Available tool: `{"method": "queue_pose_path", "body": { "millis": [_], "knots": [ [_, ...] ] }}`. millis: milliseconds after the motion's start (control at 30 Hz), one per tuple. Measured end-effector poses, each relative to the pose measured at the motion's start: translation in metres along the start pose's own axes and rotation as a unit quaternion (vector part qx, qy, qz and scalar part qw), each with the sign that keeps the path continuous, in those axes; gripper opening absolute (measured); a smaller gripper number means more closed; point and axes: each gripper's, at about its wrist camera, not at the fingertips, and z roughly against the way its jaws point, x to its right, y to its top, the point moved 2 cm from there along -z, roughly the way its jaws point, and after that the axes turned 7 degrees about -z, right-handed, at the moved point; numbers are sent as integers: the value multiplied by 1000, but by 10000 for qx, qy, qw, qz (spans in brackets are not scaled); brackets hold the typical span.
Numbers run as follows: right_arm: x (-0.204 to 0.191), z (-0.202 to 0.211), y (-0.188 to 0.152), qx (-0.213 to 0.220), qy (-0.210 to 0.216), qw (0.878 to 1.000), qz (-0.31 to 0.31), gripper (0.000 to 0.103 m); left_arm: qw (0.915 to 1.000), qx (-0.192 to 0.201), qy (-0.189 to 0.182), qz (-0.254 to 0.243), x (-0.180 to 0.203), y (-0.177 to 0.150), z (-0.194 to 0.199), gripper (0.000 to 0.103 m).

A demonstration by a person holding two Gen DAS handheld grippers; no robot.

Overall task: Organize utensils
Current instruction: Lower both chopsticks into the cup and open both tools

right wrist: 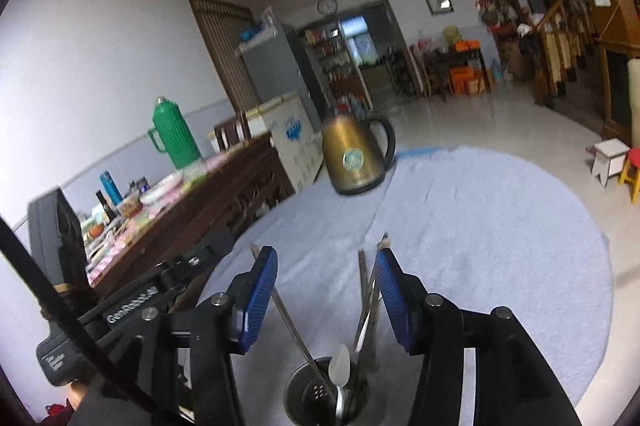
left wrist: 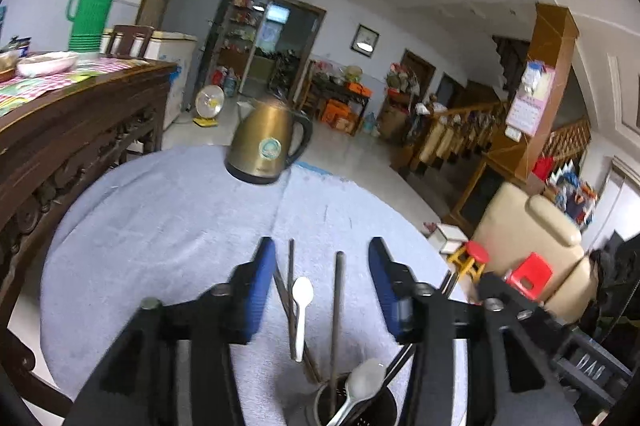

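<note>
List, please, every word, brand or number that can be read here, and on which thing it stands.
"GenRoboAI": on the black body of the left tool, seen from the right wrist.
Kettle round sticker: too blurred.
Wall calendar: too small.
White chest blue logo: unreadable.
Small label beside the brand: too small.

Bare cloth point(right wrist: 500, 226) ahead, kettle point(right wrist: 354, 155) beyond — utensil holder point(right wrist: 300, 386) below

Utensil holder point(left wrist: 356, 406) cropped below.
</note>
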Motion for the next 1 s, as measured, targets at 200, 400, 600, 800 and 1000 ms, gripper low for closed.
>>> {"method": "queue_pose_path", "body": {
  "millis": [200,400,600,800,1000],
  "knots": [
    [29,41,4,553,-50,9976,-421,55,9995,33,103,286,-21,-4,25,60],
    [74,58,-11,460,-328,9932,-1022,54,9985,-159,478,200,-26,-23,45,66],
    [95,69,-20,430,-480,9899,-1262,54,9956,-411,837,-124,-26,-40,53,74],
    [103,73,-25,364,-503,9874,-1455,54,9913,-571,1156,-273,-35,-52,60,74],
    [108,68,-29,248,-519,9860,-1568,54,9884,-644,1348,-263,-46,-57,61,75]
  ]
}}
